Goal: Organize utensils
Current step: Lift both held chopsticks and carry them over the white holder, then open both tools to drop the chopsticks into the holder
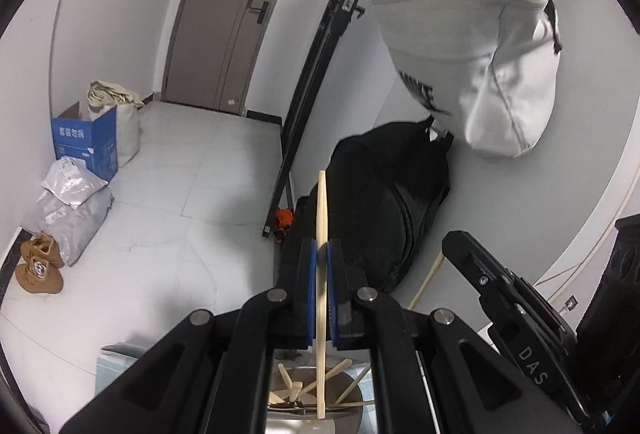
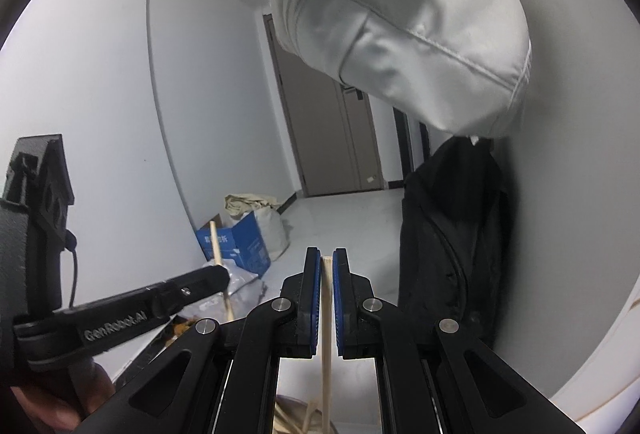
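Floor [image 1: 192,170] pale tile; white walls, grey door [image 1: 236,14].

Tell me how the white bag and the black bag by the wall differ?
The white bag hangs high on black straps, while the black bag sits low against the wall, below it. The white bag looks plump and rounded; the black bag looks slumped and taller. The white bag carries dark lettering; no marking can be made out on the black bag. Both are soft fabric bags with zips.
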The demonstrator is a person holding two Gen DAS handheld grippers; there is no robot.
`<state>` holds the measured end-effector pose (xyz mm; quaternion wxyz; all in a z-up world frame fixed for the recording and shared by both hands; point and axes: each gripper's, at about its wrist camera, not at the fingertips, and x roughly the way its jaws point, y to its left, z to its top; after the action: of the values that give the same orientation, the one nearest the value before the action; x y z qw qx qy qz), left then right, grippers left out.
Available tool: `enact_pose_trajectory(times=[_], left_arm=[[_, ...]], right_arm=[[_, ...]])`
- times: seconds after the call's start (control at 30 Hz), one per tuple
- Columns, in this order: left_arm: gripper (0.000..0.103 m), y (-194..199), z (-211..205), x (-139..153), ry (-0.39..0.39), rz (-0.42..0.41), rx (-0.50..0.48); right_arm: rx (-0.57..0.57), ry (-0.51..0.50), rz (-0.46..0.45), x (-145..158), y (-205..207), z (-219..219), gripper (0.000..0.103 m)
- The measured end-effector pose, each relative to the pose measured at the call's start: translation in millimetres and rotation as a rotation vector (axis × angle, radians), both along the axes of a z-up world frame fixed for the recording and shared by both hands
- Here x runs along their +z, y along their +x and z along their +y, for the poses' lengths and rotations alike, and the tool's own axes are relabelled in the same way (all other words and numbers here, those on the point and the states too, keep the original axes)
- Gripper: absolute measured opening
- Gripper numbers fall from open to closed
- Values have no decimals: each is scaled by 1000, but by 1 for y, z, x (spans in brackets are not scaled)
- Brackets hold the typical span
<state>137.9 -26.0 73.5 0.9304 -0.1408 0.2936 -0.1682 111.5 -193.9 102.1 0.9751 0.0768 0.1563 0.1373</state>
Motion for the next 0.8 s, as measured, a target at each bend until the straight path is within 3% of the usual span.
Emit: enact_pose_trajectory(times=[0.53, 0.8], left_arm=[[1, -5, -14, -22, 45, -98, -39], [1, -32, -24, -32, 103, -153, -235]], right_arm=[[55, -22, 30, -26, 2, 3, 5], [104, -48, 45, -37, 0, 0, 5]])
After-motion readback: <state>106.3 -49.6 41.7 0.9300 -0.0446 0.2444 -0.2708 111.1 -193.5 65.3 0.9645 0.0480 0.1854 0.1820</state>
